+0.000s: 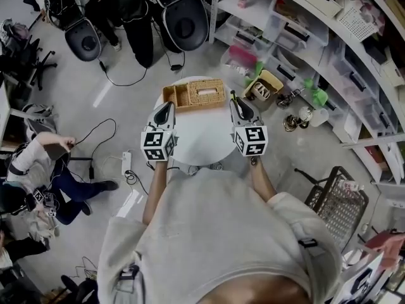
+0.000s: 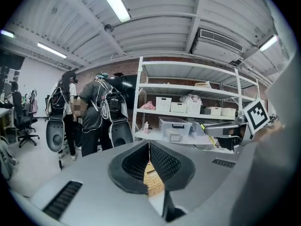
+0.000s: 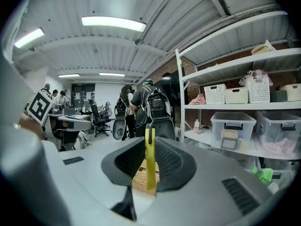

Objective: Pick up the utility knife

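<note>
The yellow utility knife (image 3: 150,160) stands on edge between the jaws of my right gripper (image 3: 149,147), which is shut on it; its tip rises a little above the jaws. In the head view the right gripper (image 1: 235,101) hovers over the right side of the round white table (image 1: 196,141), and the knife is too thin to make out there. My left gripper (image 1: 167,108) hangs level with it over the table's left side. Its jaws (image 2: 149,147) are shut with nothing between them. A wicker basket (image 1: 194,94) sits at the table's far edge, ahead of both grippers.
White shelving (image 1: 329,49) with plastic bins lines the right side. Beyond the table are office chairs (image 1: 185,18) and standing people. A person (image 1: 38,163) sits on the floor at the left among cables (image 1: 120,163). A dark wire basket (image 1: 338,201) stands near right.
</note>
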`<move>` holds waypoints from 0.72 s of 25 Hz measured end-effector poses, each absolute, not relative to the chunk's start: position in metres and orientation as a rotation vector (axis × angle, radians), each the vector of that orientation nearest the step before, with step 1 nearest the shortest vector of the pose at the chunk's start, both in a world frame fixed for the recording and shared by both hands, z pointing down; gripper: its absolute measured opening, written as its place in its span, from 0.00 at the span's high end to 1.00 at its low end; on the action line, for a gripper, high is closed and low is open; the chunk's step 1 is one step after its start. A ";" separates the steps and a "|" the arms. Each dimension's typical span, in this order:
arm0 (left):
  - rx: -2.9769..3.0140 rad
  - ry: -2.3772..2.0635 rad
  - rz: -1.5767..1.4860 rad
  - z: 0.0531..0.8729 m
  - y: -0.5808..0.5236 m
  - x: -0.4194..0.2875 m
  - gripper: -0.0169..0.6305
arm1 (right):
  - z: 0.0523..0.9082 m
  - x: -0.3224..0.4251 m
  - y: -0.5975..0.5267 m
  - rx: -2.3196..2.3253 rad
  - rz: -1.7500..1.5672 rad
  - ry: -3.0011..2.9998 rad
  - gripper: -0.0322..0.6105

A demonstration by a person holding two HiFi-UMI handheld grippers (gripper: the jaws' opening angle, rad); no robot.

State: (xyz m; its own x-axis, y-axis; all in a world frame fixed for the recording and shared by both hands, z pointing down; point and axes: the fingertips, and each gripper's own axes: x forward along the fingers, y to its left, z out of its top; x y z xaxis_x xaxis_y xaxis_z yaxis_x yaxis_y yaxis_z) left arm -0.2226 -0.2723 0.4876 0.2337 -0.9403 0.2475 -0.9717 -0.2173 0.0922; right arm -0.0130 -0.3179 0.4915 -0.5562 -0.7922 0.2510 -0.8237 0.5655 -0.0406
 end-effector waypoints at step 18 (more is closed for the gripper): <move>2.284 -1.815 0.215 0.484 -0.270 -0.221 0.94 | 0.492 -0.017 -0.319 1.324 0.220 -2.603 0.82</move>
